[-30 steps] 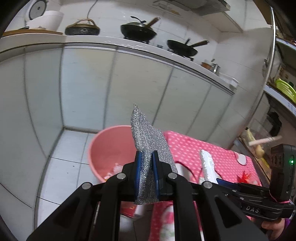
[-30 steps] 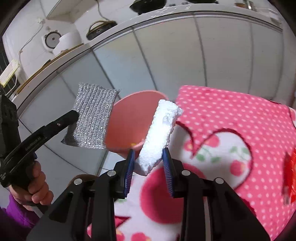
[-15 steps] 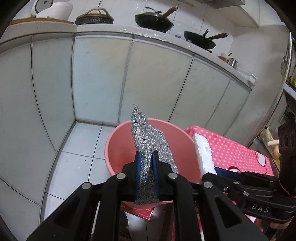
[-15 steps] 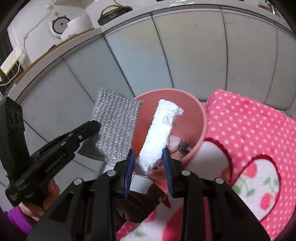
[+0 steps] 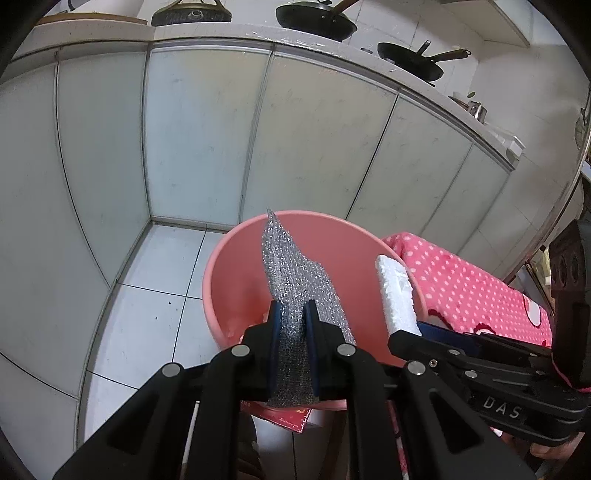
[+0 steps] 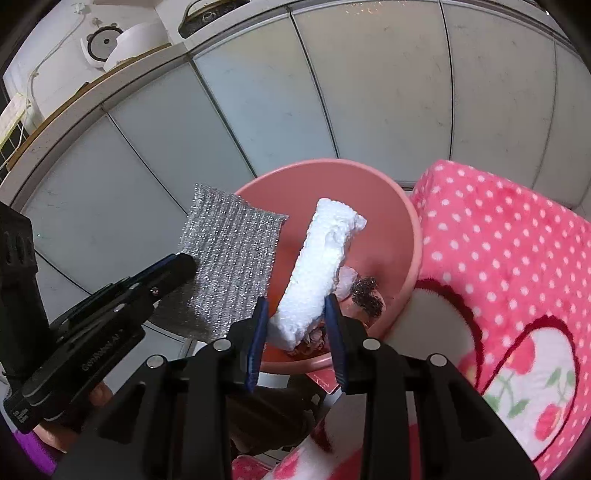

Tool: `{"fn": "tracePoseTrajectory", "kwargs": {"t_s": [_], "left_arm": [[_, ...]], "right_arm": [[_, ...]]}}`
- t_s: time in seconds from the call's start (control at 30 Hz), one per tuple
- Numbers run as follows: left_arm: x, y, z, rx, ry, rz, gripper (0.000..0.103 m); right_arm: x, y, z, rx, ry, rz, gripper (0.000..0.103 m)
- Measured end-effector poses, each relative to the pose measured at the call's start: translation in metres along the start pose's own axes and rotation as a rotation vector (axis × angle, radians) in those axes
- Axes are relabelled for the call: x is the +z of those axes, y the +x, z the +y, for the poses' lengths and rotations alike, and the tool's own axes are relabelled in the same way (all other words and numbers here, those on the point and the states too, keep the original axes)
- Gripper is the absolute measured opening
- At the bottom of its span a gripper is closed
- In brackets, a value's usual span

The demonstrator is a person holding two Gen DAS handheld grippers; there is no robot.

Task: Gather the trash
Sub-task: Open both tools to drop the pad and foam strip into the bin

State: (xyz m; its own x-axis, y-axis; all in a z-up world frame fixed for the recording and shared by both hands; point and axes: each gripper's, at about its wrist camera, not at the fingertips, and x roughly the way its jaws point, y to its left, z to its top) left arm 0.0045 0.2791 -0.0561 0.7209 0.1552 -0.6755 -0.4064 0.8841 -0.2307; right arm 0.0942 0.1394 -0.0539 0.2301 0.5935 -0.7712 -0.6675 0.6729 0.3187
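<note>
My left gripper (image 5: 293, 325) is shut on a silver scouring cloth (image 5: 291, 273), held over the pink plastic basin (image 5: 221, 266). The cloth (image 6: 232, 254) and the left gripper (image 6: 177, 264) also show at the left of the right wrist view. My right gripper (image 6: 297, 314) is shut on a white foam block (image 6: 321, 258), held over the basin (image 6: 413, 236). The foam (image 5: 397, 295) shows at the basin's right rim in the left wrist view. Several bits of trash (image 6: 364, 293) lie in the basin.
A pink polka-dot cloth with hearts (image 6: 517, 280) covers a table right of the basin. Pale cabinet doors (image 5: 203, 129) stand behind it, with pans (image 5: 314, 18) on the counter. White floor tiles (image 5: 147, 295) lie to the left. A red packet (image 5: 288, 419) lies under the basin.
Both grippers moved left from above the pink cloth to above the basin, each holding its item. The basin now fills the middle of both views.
</note>
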Motion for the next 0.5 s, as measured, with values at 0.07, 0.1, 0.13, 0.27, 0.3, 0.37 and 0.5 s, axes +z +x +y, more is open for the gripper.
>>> {"fn": "tracePoseTrajectory", "kwargs": {"t_s": [0.07, 0.1, 0.13, 0.27, 0.3, 0.37, 0.5], "left_arm": [[0.0000, 0.0017, -0.0001, 0.002, -0.001, 0.003, 0.013], [-0.0001, 0.0020, -0.0007, 0.003, -0.003, 0.004, 0.013], [0.0002, 0.0025, -0.0004, 0.004, -0.004, 0.004, 0.013], [0.0005, 0.0046, -0.0009, 0.007, -0.010, 0.007, 0.013], [0.0004, 0.0050, -0.0008, 0.008, -0.011, 0.008, 0.013], [0.0002, 0.0061, -0.0009, 0.013, -0.009, 0.011, 0.013], [0.0011, 0.0079, -0.0003, 0.021, -0.012, 0.014, 0.014]], "right_arm": [[0.0007, 0.0016, 0.0011, -0.003, 0.000, 0.000, 0.032], [0.0010, 0.0023, 0.0009, -0.004, 0.001, 0.000, 0.032], [0.0017, 0.0022, 0.0012, -0.004, 0.001, 0.000, 0.032], [0.0023, 0.0038, 0.0034, -0.006, 0.000, 0.000, 0.032], [0.0020, 0.0045, 0.0027, -0.005, 0.001, 0.002, 0.032], [0.0009, 0.0047, 0.0011, -0.004, 0.001, 0.003, 0.032], [0.0015, 0.0061, 0.0022, -0.003, -0.004, 0.004, 0.032]]}}
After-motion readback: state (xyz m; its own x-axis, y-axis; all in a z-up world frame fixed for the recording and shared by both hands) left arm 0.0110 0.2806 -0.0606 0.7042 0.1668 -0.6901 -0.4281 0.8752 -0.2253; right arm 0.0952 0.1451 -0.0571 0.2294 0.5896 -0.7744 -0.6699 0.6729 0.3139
